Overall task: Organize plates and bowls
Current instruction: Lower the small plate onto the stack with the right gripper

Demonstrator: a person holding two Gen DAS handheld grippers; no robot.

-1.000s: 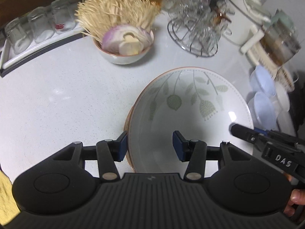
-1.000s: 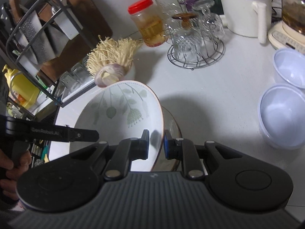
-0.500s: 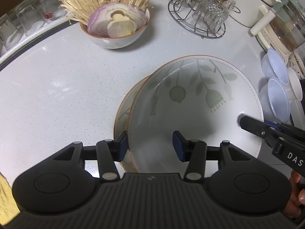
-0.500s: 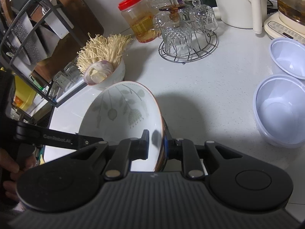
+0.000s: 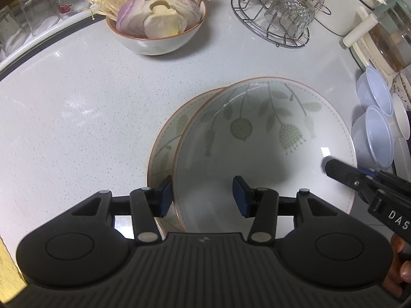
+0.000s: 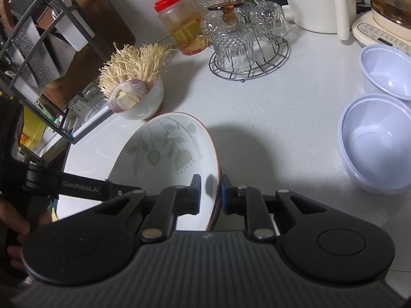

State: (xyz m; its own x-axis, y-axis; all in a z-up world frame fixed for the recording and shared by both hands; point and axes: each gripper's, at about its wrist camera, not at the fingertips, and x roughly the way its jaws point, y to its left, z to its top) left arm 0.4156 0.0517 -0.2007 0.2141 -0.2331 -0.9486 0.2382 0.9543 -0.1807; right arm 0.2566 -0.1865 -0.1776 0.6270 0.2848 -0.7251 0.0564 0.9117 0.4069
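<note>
A white leaf-patterned plate (image 5: 262, 154) is held over a matching plate (image 5: 167, 141) that lies on the counter, offset to its right. My right gripper (image 6: 211, 195) is shut on the upper plate's rim (image 6: 179, 148) and holds it tilted. It also shows at the right of the left wrist view (image 5: 331, 166). My left gripper (image 5: 201, 196) is open, its jaws straddling the upper plate's near-left rim without pinching it. The lower plate is mostly hidden in the right wrist view.
A bowl of onion and enoki mushrooms (image 5: 156, 25) stands behind the plates. A wire rack of glasses (image 6: 246, 43), a red-lidded jar (image 6: 183, 28) and a white kettle (image 6: 316, 2) stand at the back. Two translucent plastic bowls (image 6: 377, 143) sit right. A glass tray (image 5: 30, 33) lies left.
The upper plate has moved right and come lower over the plate beneath, uncovering more of its left side. Both grippers have come closer to the counter.
</note>
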